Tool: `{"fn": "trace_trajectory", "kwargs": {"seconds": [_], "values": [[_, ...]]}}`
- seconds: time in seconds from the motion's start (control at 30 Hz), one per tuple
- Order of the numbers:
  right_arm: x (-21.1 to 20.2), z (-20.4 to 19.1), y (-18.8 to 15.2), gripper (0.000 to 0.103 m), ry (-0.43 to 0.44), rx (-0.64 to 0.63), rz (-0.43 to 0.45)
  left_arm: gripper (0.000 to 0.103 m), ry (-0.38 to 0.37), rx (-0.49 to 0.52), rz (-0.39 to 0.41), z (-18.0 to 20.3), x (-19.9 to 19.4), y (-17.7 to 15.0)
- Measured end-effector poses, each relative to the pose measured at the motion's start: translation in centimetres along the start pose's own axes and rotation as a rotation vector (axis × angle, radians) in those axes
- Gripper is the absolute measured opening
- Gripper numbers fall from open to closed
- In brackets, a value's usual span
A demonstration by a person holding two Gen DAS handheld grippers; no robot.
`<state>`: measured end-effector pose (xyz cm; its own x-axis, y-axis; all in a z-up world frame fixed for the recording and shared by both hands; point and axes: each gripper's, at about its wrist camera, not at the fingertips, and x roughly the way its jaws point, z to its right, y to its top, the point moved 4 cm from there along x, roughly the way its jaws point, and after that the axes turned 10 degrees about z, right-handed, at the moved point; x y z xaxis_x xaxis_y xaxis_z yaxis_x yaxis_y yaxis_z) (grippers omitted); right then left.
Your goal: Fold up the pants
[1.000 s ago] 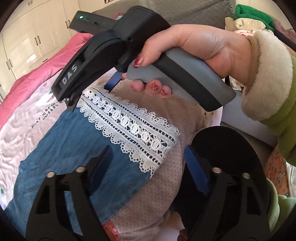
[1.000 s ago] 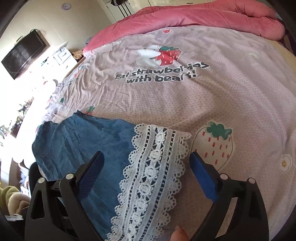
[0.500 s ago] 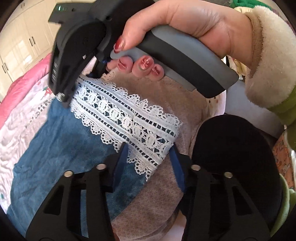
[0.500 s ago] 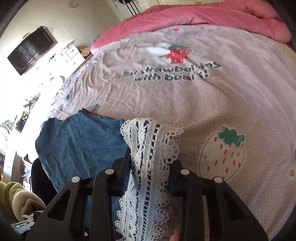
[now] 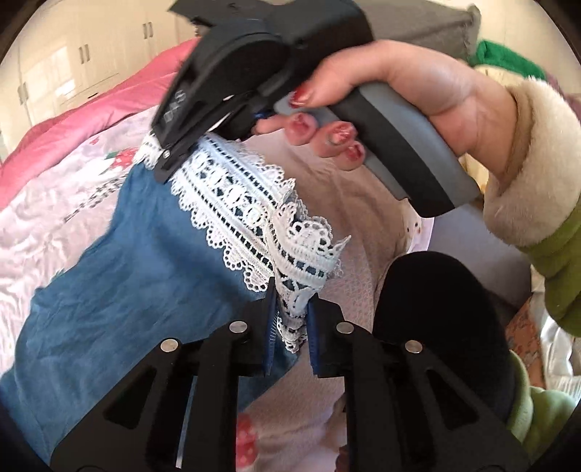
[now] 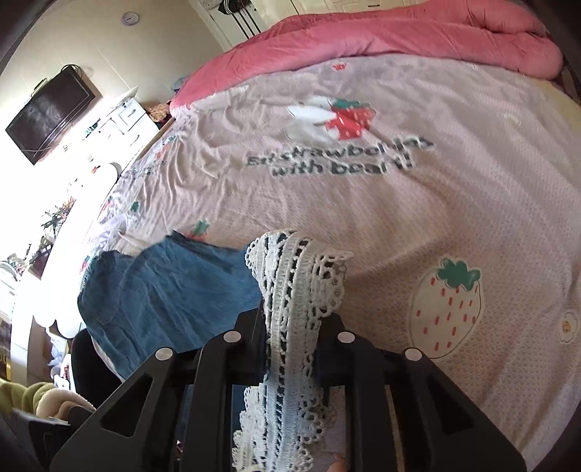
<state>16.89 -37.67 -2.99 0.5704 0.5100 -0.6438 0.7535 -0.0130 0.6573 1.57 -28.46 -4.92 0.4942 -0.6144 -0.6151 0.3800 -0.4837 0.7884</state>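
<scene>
Blue denim pants [image 5: 120, 283] [image 6: 170, 290] with a white lace hem [image 5: 232, 203] [image 6: 297, 290] lie on a pink strawberry-print bedspread [image 6: 399, 203]. My left gripper [image 5: 290, 316] is closing, its blue pads pinching one corner of the lace hem. My right gripper [image 6: 290, 326] is closing too, with the other corner of the hem bunched between its jaws. In the left wrist view the right gripper [image 5: 170, 163], held by a hand [image 5: 399, 83], clamps the far end of the hem, which is raised off the bed.
A rolled pink quilt [image 6: 399, 32] lies along the far side of the bed. A wall-mounted TV [image 6: 47, 112] and white drawers [image 6: 130, 116] stand at the left. A black chair seat [image 5: 435, 319] is near the bed's edge, and white wardrobes [image 5: 72, 61] are behind.
Both grippers went from wide open over the flat lace hem to closed on its two corners. The hem has bunched up and lifted off the bed.
</scene>
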Motion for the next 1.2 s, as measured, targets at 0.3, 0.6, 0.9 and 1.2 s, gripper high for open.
{"fn": "trace_trajectory", "kwargs": {"seconds": [0.3, 0.6, 0.9, 1.2], "values": [[2.6, -7.4, 1.6, 0.017, -0.014, -0.064, -0.024, 0.008, 0.035, -0.145, 0.056, -4.8, -5.6, -2.6], [9.9, -14.9, 1.0, 0.017, -0.077, -0.127, -0.138, 0.008, 0.065, -0.325, 0.062, -10.1, -9.8, -7.9], [14.6, -17.9, 0.5, 0.025, -0.187, -0.155, -0.206, 0.012, 0.021, -0.478, 0.058, -13.0, -10.4, -11.4], [13.2, -21.0, 2.0, 0.055, -0.02, -0.144, -0.141, 0.03, 0.042, -0.544, 0.067, -13.9, -10.5, -12.5]]}}
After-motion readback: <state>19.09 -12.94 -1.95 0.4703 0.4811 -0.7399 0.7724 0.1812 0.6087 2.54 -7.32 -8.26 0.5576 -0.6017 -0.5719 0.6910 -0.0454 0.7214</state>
